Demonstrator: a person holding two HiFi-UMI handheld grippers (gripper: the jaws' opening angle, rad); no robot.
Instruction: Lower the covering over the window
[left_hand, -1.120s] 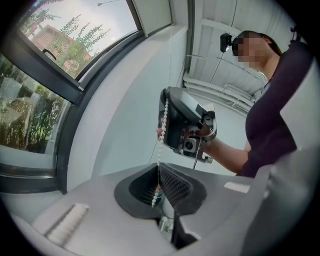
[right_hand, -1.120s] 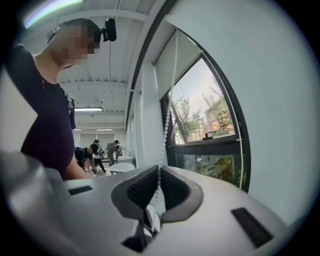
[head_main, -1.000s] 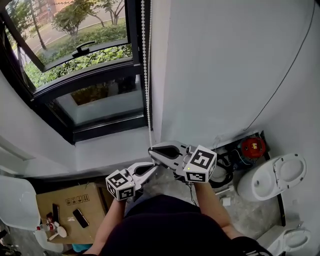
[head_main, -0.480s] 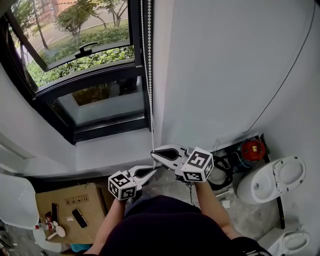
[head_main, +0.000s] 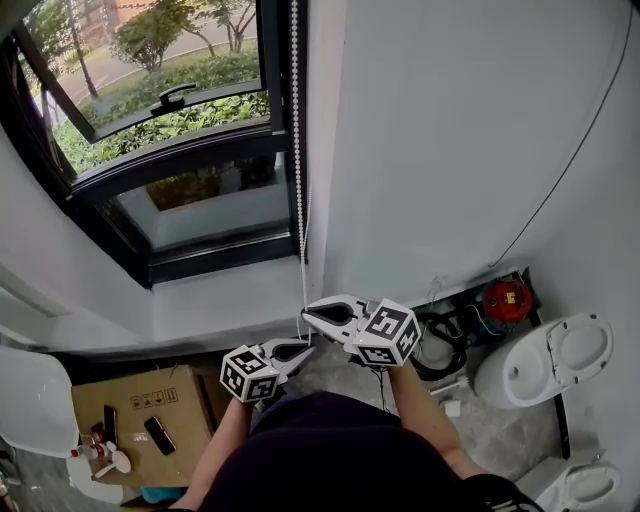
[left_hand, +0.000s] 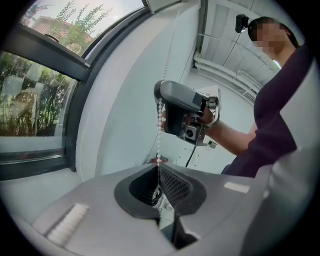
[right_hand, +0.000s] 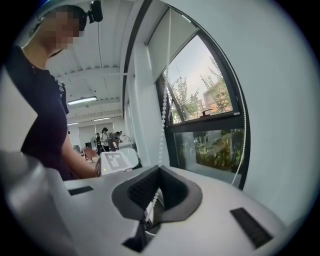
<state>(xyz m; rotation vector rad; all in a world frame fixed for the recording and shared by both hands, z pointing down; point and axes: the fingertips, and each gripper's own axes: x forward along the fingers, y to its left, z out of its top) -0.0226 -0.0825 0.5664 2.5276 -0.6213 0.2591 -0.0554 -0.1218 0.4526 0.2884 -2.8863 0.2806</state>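
A white bead chain (head_main: 297, 150) hangs beside the dark-framed window (head_main: 170, 150), down the edge of the white wall. My right gripper (head_main: 305, 313) is shut on the chain, with its marker cube toward the person. Just below it my left gripper (head_main: 303, 349) is shut on the same chain. In the left gripper view the beads (left_hand: 160, 130) run up from the left gripper (left_hand: 158, 163) to the right gripper (left_hand: 182, 112). In the right gripper view the chain (right_hand: 163, 125) rises from the right gripper (right_hand: 159, 168) toward the white blind (right_hand: 167, 45) at the window's top; a second strand (right_hand: 243, 145) hangs at the right.
Below the window are a white sill (head_main: 220, 295) and a cardboard box (head_main: 140, 410) with phones on it. A white chair (head_main: 30, 400) stands at the left. At the right are black cables (head_main: 440, 345), a red device (head_main: 505, 295) and a toilet (head_main: 555, 350).
Both grippers have come down a little, still shut on the bead chain, the left one staying just under the right.
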